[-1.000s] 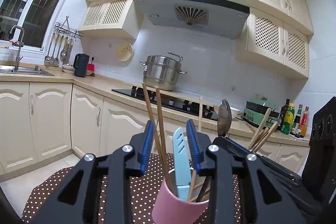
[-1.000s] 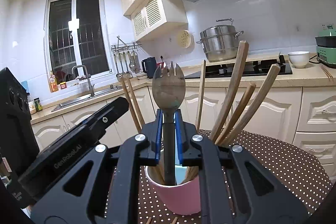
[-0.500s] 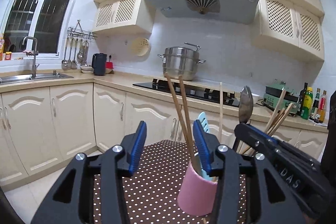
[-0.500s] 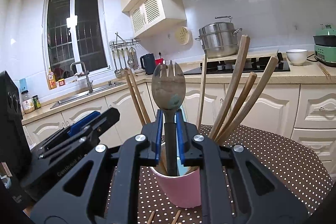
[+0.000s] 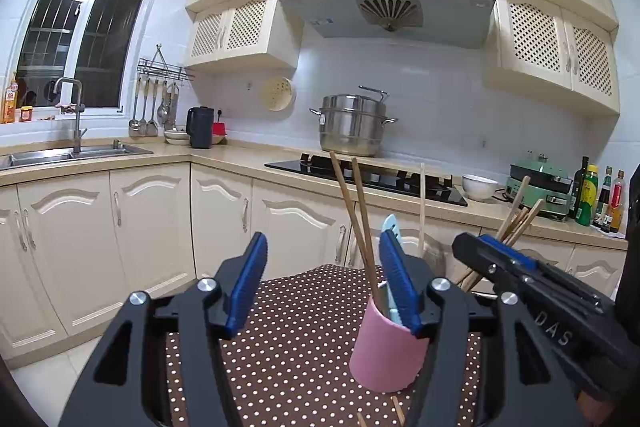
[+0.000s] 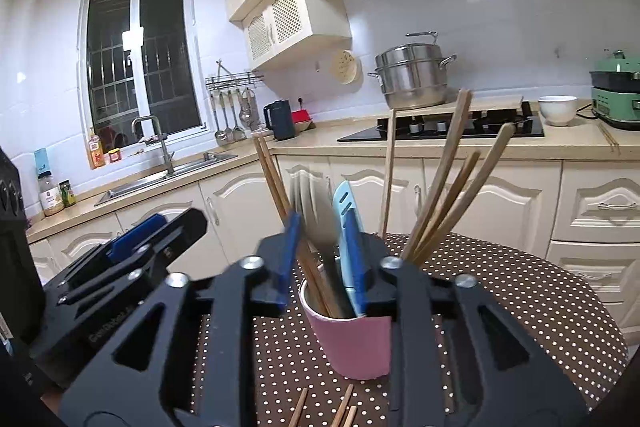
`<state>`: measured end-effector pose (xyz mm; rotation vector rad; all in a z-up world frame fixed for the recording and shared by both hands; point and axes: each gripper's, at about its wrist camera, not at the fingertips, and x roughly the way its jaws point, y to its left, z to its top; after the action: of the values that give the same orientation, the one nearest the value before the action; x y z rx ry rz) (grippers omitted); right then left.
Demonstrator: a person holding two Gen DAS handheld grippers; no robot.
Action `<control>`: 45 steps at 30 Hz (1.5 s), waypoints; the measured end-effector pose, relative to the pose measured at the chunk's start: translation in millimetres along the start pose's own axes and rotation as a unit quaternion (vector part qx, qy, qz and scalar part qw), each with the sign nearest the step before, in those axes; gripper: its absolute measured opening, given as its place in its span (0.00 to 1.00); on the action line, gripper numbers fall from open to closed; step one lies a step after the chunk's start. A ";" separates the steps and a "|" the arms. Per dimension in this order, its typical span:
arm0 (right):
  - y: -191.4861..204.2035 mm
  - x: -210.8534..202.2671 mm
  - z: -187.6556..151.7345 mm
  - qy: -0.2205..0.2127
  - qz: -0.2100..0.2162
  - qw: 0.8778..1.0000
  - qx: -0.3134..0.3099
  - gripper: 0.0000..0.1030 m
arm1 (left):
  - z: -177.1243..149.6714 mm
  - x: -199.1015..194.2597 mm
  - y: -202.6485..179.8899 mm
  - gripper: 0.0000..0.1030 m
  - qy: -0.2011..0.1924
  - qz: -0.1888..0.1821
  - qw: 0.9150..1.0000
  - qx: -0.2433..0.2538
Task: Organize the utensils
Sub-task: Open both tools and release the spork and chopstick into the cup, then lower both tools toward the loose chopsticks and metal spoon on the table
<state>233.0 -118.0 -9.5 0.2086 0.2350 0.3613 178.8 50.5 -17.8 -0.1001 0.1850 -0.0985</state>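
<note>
A pink cup (image 5: 388, 351) stands on the brown dotted tablecloth (image 5: 296, 339) and holds wooden chopsticks (image 5: 362, 223), a light blue utensil (image 6: 345, 219) and a metal spork (image 6: 316, 219), which is blurred. My left gripper (image 5: 322, 283) is open and empty, to the left of the cup. My right gripper (image 6: 324, 255) is open just above the cup (image 6: 352, 343), its jaws either side of the spork and touching nothing. The right gripper also shows in the left wrist view (image 5: 500, 259), to the right of the cup.
Loose chopsticks (image 6: 344, 411) lie on the tablecloth in front of the cup. Behind are cream cabinets (image 5: 120, 227), a sink (image 5: 72, 155), a hob with a steel pot (image 5: 352, 127), a white bowl (image 6: 557, 109) and bottles (image 5: 596, 195).
My right gripper opened and let go of the spork, which dropped into the cup. My left gripper pulled back and left from the cup and opened wider.
</note>
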 end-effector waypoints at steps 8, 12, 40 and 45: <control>9.7 -29.2 7.1 -0.013 -0.007 1.000 -0.008 0.42 | 6.2 -28.2 1.9 0.57 0.003 0.003 1.000 -0.006; 16.1 -48.2 8.9 -0.019 -0.014 1.000 -0.019 0.43 | 6.8 -44.6 1.2 0.59 0.008 0.005 1.000 -0.004; -48.9 -85.2 -60.9 0.206 -0.070 0.976 0.029 0.46 | -112.0 7.1 -22.1 0.67 0.410 -0.017 0.912 -0.017; -51.2 -82.5 -70.8 0.234 -0.062 0.970 0.034 0.45 | -125.8 20.3 -28.3 0.67 0.431 0.005 0.902 0.007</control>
<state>156.0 -184.2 -73.6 0.1720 0.7242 0.2732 172.5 9.0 -141.4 -0.0354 1.0740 -0.1293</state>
